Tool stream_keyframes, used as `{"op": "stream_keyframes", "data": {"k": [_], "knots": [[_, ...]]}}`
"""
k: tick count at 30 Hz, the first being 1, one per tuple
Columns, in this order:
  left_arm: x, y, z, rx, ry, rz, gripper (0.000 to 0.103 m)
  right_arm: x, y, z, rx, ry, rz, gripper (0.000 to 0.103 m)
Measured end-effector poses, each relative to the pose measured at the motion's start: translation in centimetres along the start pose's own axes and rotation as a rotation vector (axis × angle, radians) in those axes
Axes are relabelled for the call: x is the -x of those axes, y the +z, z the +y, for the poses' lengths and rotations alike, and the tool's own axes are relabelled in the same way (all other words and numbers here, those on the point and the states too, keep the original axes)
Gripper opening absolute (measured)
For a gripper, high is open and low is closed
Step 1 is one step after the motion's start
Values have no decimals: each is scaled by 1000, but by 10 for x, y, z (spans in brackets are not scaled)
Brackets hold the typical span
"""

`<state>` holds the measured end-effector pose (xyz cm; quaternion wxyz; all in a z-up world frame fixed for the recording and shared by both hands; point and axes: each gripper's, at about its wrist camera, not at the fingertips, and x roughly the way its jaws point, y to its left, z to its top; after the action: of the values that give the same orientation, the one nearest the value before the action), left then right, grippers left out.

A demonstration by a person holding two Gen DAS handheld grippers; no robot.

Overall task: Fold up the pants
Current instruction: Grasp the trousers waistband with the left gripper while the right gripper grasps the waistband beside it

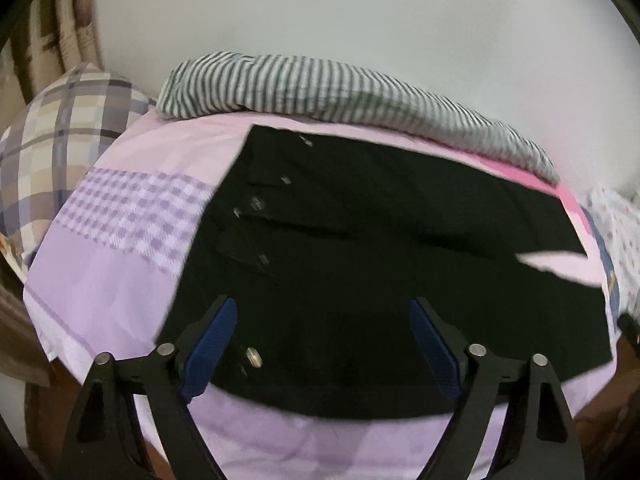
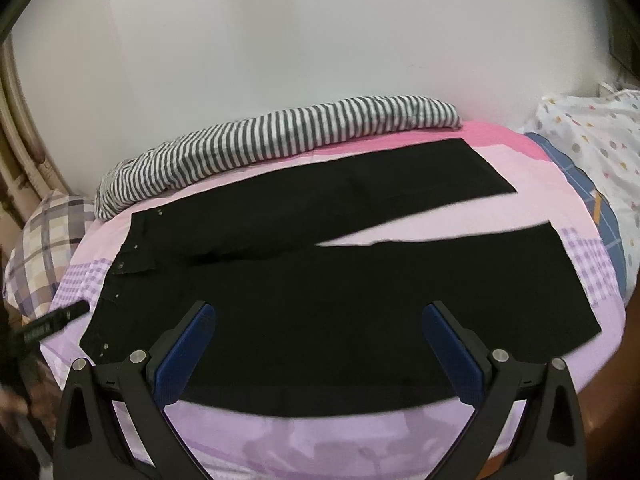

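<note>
Black pants point(image 2: 320, 280) flat on pink sheet point(image 2: 320, 432); L tool point(image 1: 323, 312) & R tool point(image 2: 319, 316) both wide, empty.

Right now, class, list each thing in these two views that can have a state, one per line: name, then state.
pants: unfolded, spread flat, legs apart
left gripper: open, empty, above the pants
right gripper: open, empty, above the pants
striped cloth: bunched along the wall
sheet: spread under the pants
plaid pillow: lying beside the sheet
</note>
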<state>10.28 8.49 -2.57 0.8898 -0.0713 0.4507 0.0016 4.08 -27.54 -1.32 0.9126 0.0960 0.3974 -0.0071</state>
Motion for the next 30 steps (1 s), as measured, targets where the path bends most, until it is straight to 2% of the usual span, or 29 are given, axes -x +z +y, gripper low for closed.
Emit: {"op": "stream_keyframes", "data": {"k": [5,8,9,12,14,17,21,23,30], "knots": [[-27,52,42,72,-12,0,72,-23,21,7,7,22,23,103],[-52,86,69,119,-67,23,64,-41,34,12,-9,54,43,103],[-62,96,77,140,-95,35,63,-48,39,13,-18,68,51,103],[-94,121,101,226,-206,84,50,-69,51,20,-36,91,78,103],[-121,136,118,294,-292,125,47,-83,58,26,-35,95,92,103],[-154,149,134,363,-350,164,46,-109,68,37,-34,103,123,103],[-191,159,147,406,-377,208,37,-137,79,49,-30,110,155,103],[-206,162,151,426,-388,222,36,-149,82,56,-20,107,167,103],[-241,171,158,445,-434,261,32,-184,94,75,15,113,193,103]]}}
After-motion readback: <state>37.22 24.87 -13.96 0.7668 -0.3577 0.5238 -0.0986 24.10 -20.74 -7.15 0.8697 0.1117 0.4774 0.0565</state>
